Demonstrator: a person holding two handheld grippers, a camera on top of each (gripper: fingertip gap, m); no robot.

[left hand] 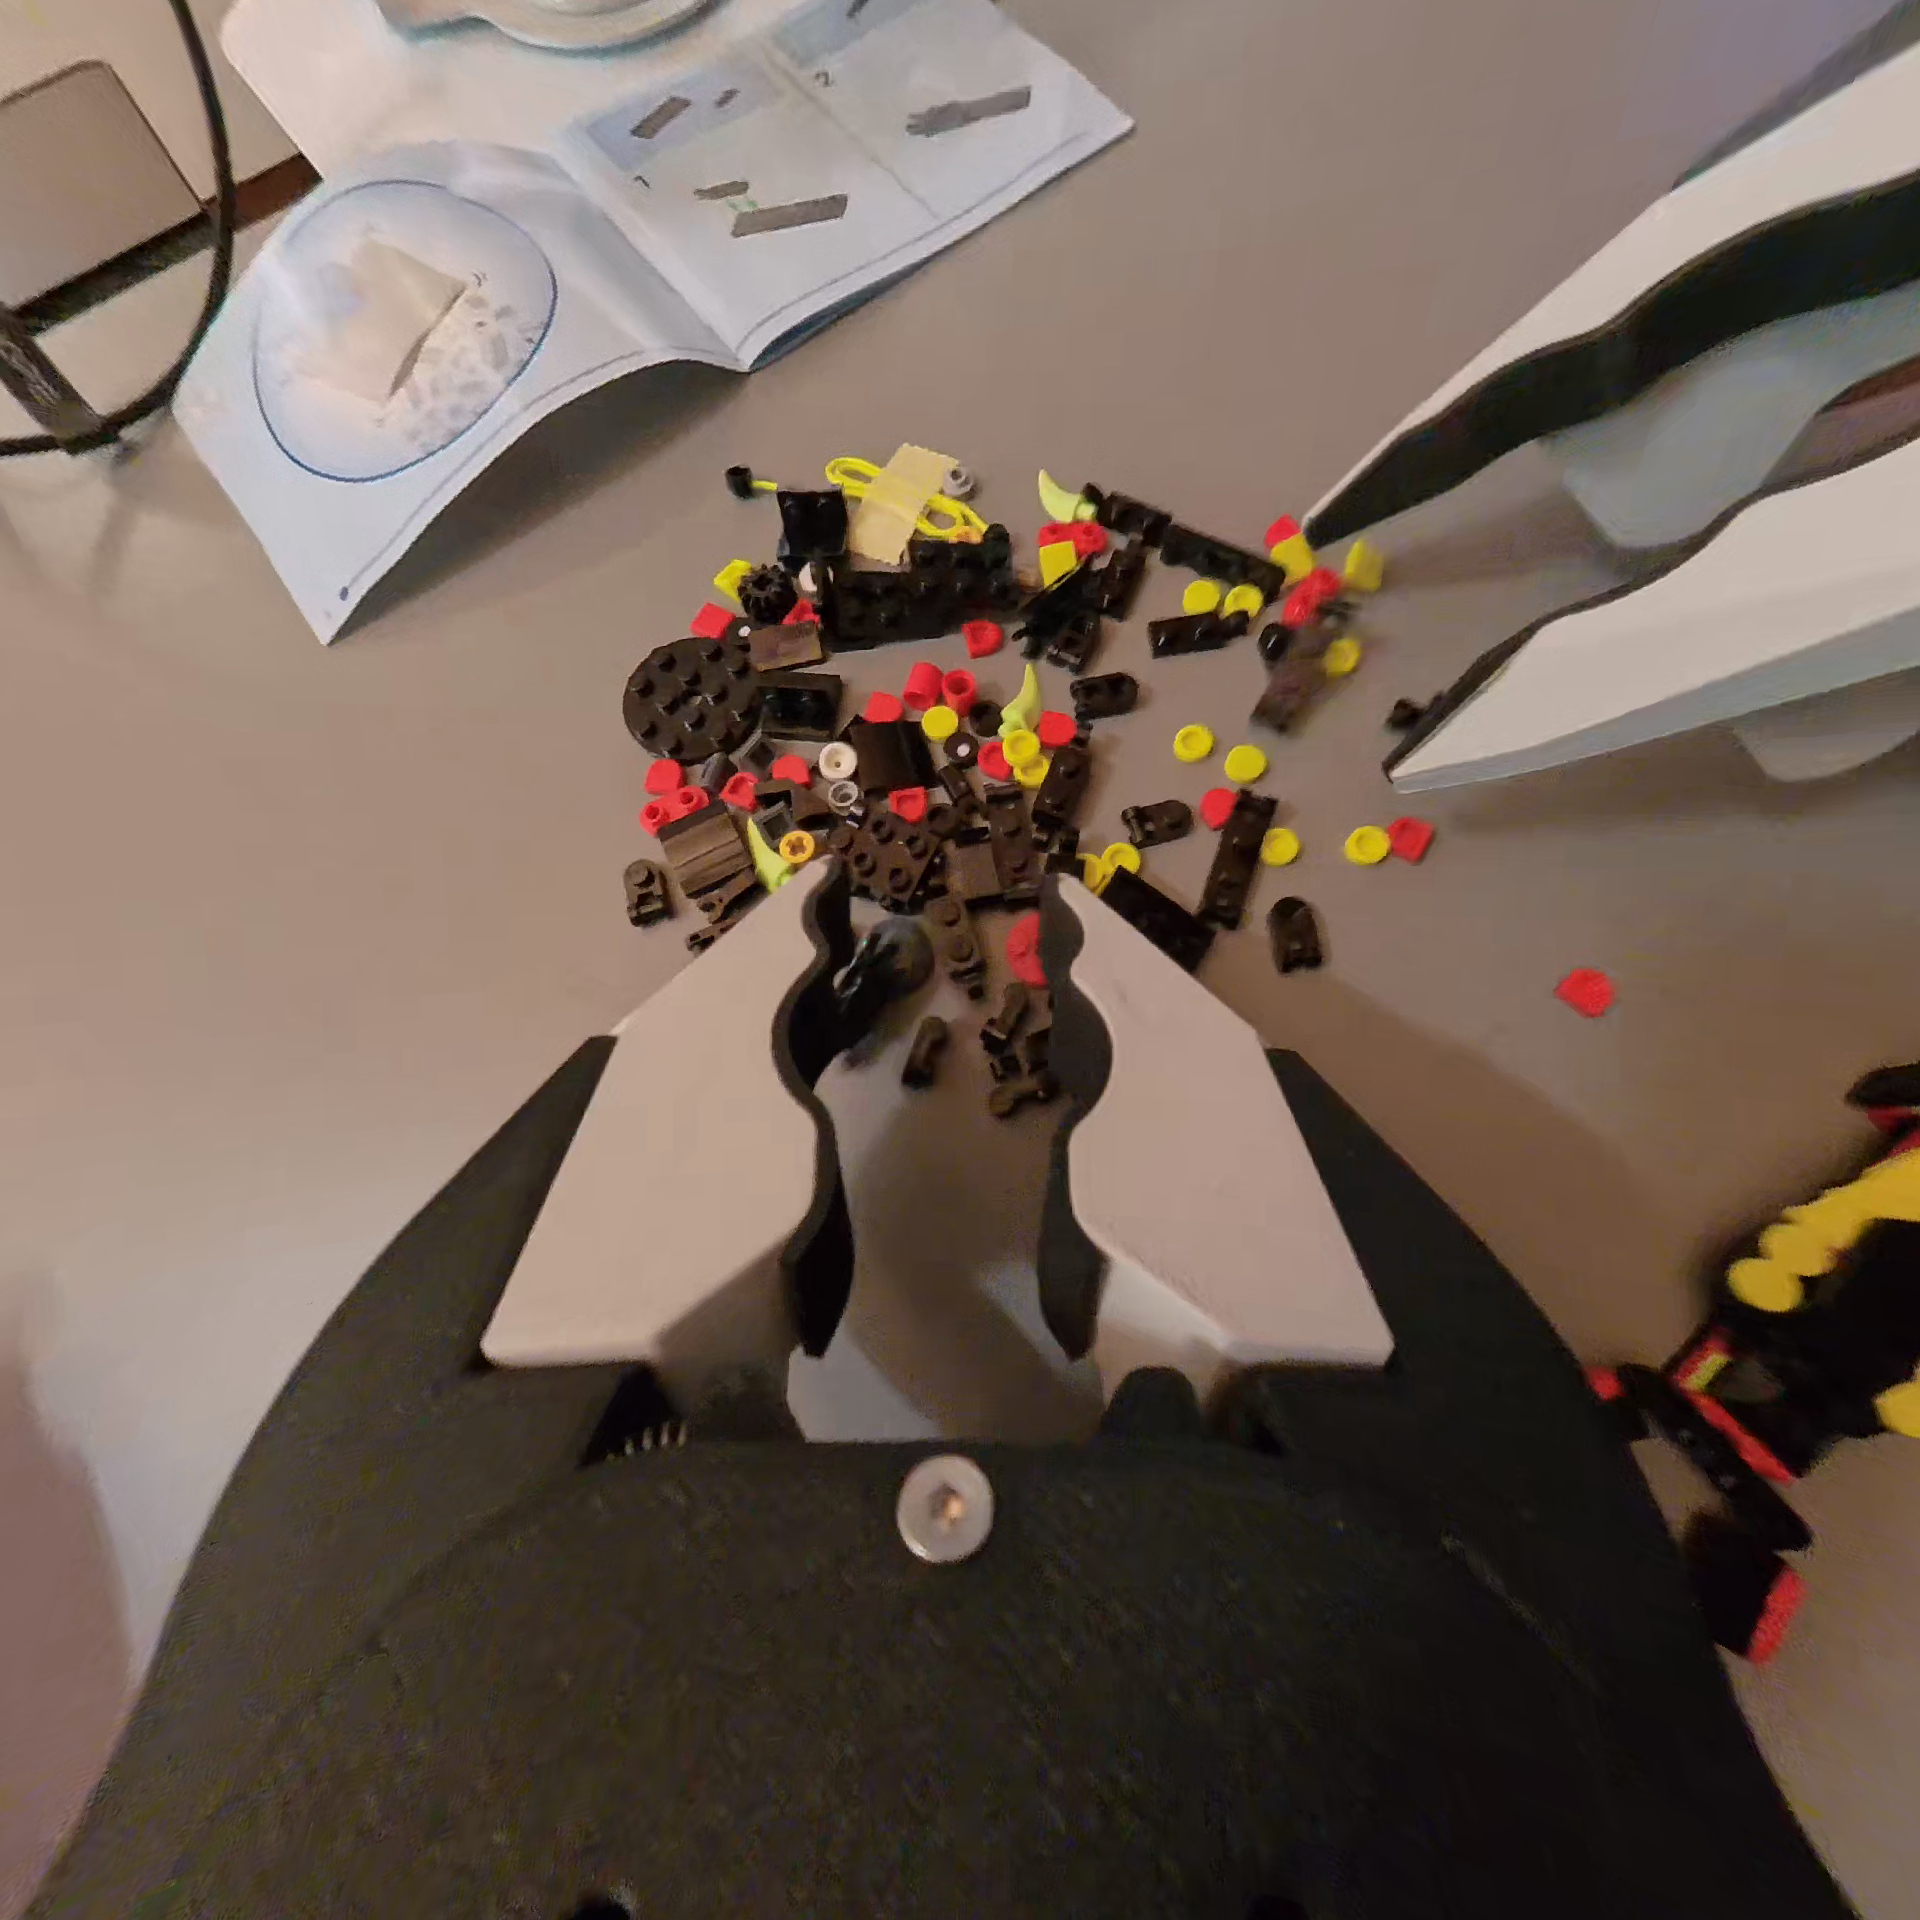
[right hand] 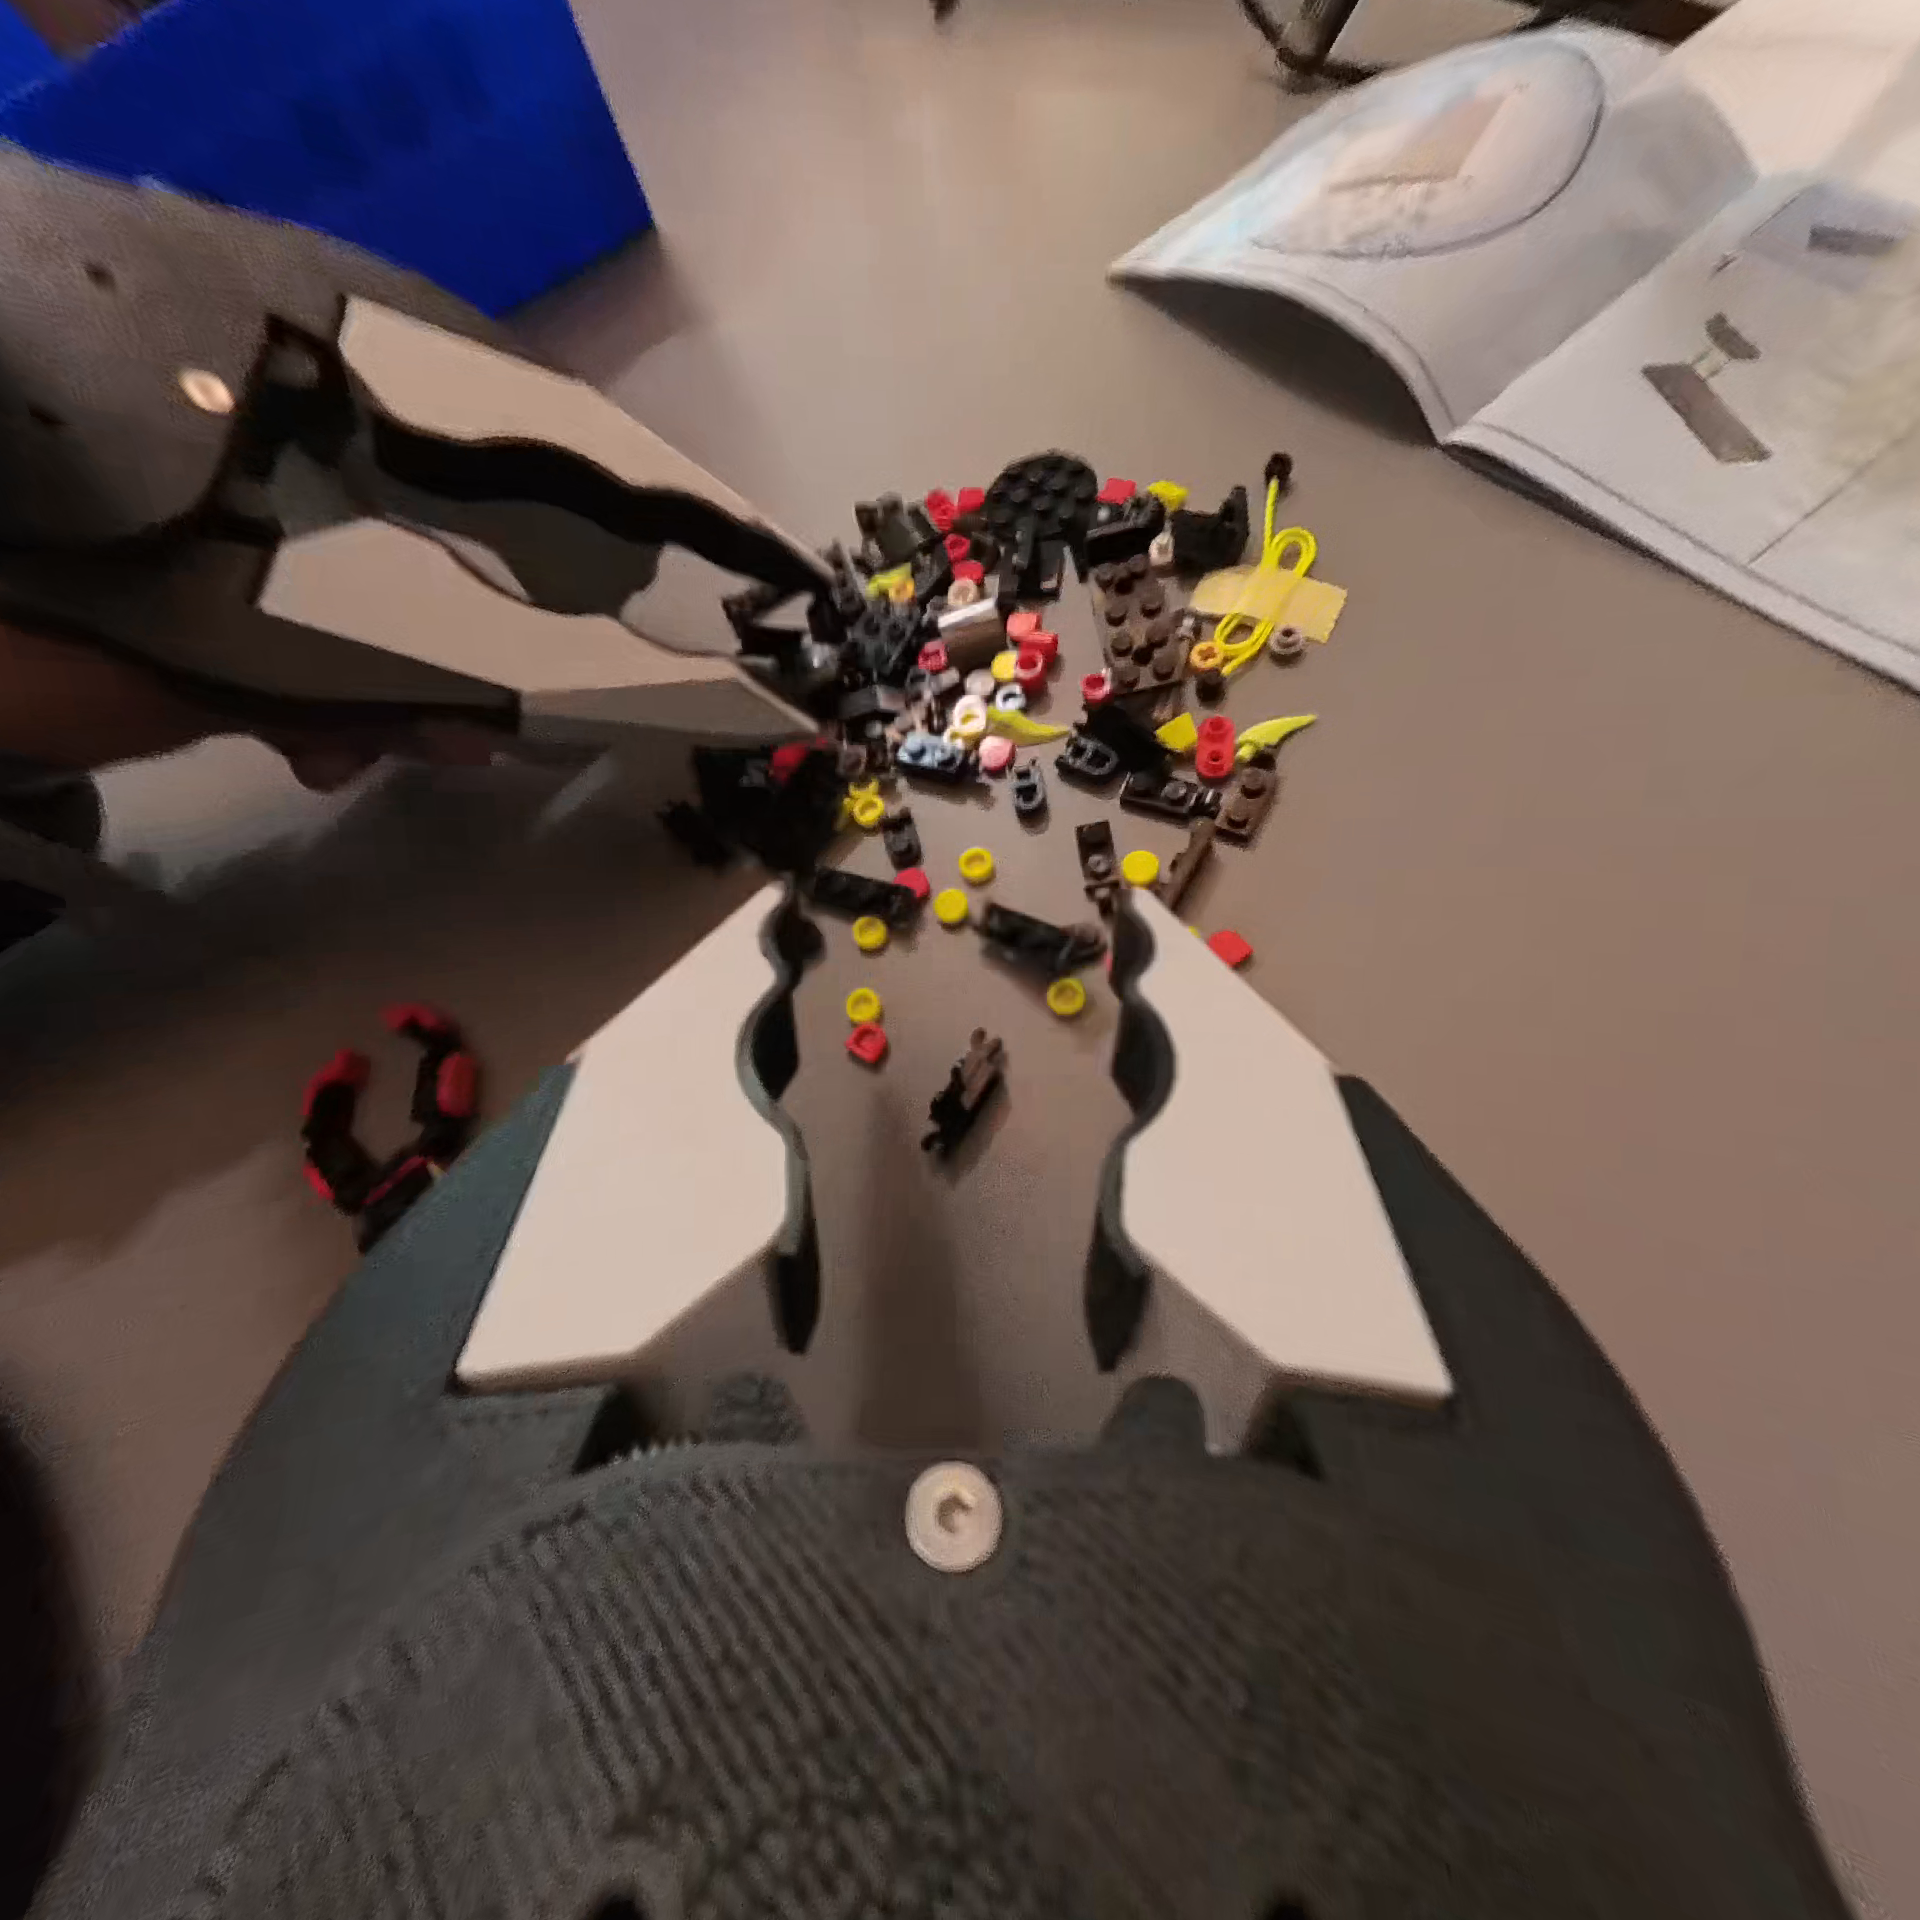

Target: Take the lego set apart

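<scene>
Loose pieces (left hand: 966, 717): scattered heap on the table (left hand: 312, 935), no common axis.
Left gripper (left hand: 940, 883): spread, empty.
Right gripper (right hand: 956, 904): spread, empty.
Right wrist view only: blue box (right hand: 343, 125), far left.

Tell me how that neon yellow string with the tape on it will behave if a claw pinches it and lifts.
The neon yellow string lies in loose loops, so it is probably floppy and would dangle from a pinch. The tape strip across it looks thin and would likely lift with it. It looks very light, and its black end piece may swing.
</scene>
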